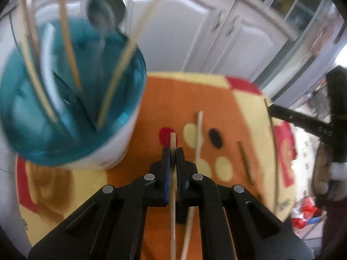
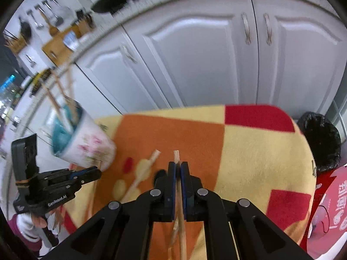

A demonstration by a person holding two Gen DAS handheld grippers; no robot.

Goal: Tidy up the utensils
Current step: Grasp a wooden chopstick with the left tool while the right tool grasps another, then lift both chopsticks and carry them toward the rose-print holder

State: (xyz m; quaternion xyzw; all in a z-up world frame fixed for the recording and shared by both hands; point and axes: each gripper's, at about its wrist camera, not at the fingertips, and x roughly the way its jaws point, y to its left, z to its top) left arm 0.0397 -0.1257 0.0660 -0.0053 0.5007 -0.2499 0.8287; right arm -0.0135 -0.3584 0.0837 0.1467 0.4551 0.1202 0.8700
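Observation:
A white cup with a teal inside (image 1: 71, 117) stands on the orange, yellow and red cloth (image 1: 190, 95) at the left; it holds several wooden chopsticks and a metal spoon (image 1: 106, 10). My left gripper (image 1: 173, 149) is shut on a wooden chopstick (image 1: 172, 195), just right of the cup. My right gripper (image 2: 178, 164) is shut on a wooden chopstick (image 2: 176, 156) above the cloth (image 2: 249, 147). The cup (image 2: 84, 143) and the left gripper (image 2: 86, 173) show at the left of the right wrist view. Loose chopsticks (image 1: 198, 134) lie on the cloth.
White cabinet doors (image 2: 195, 54) stand behind the table. A black bin bag (image 2: 321, 140) sits past the cloth's right edge. A dark chopstick (image 1: 245, 158) lies on the cloth at the right. The right gripper (image 1: 303, 121) shows at the right of the left wrist view.

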